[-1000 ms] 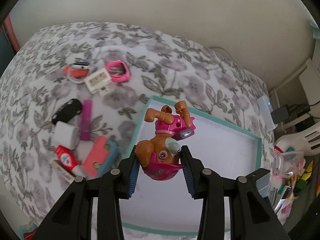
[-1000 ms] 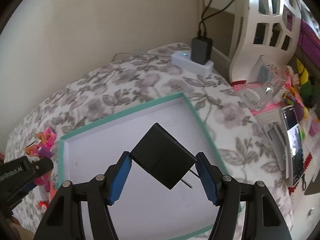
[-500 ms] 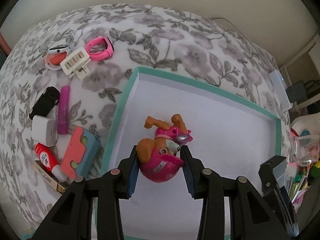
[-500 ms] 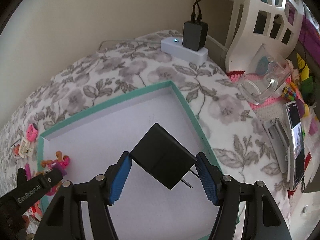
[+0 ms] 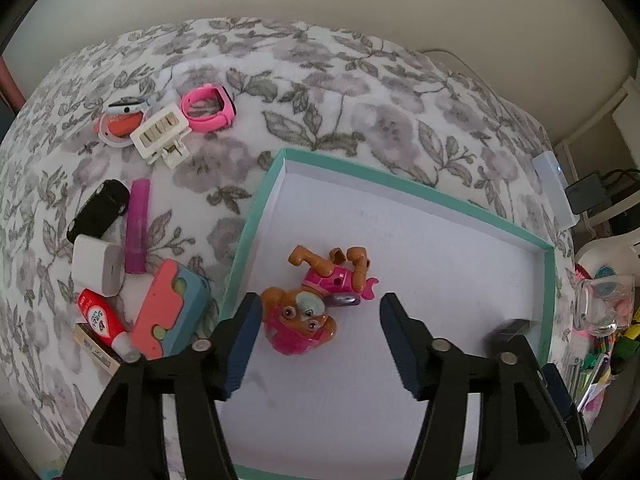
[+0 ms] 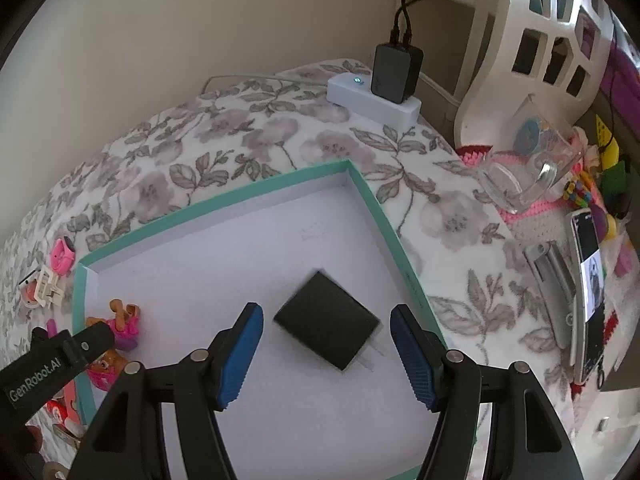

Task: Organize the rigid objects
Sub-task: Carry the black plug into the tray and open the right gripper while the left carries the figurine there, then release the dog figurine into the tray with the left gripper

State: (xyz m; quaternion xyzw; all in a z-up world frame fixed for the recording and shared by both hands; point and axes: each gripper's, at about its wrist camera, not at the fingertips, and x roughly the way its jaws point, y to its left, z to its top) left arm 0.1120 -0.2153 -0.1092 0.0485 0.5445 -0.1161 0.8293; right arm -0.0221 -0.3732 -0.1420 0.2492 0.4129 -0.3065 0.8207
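Toy dog [image 5: 304, 312] & black charger [image 6: 326, 320] now dropped onto tray [image 5: 440, 200] floor; left gripper [image 5: 318, 340] jaws opening, right gripper [image 6: 326, 354] jaws apart, both w/ nothing clamped.

This is a home, most likely a bedroom or a child's room. A soft blanket with a grey flower print [image 5: 360, 92] covers the surface against a plain cream wall [image 6: 200, 20]. A white power strip [image 6: 372, 100] with a black charger [image 6: 396, 70] plugged in sits in the corner. Beside it stand a white plastic chair [image 6: 540, 40], a glass mug [image 6: 528, 172] on pink crochet, a phone [image 6: 588, 276], and children's things: a pink kids' watch [image 5: 206, 108] and small toys.
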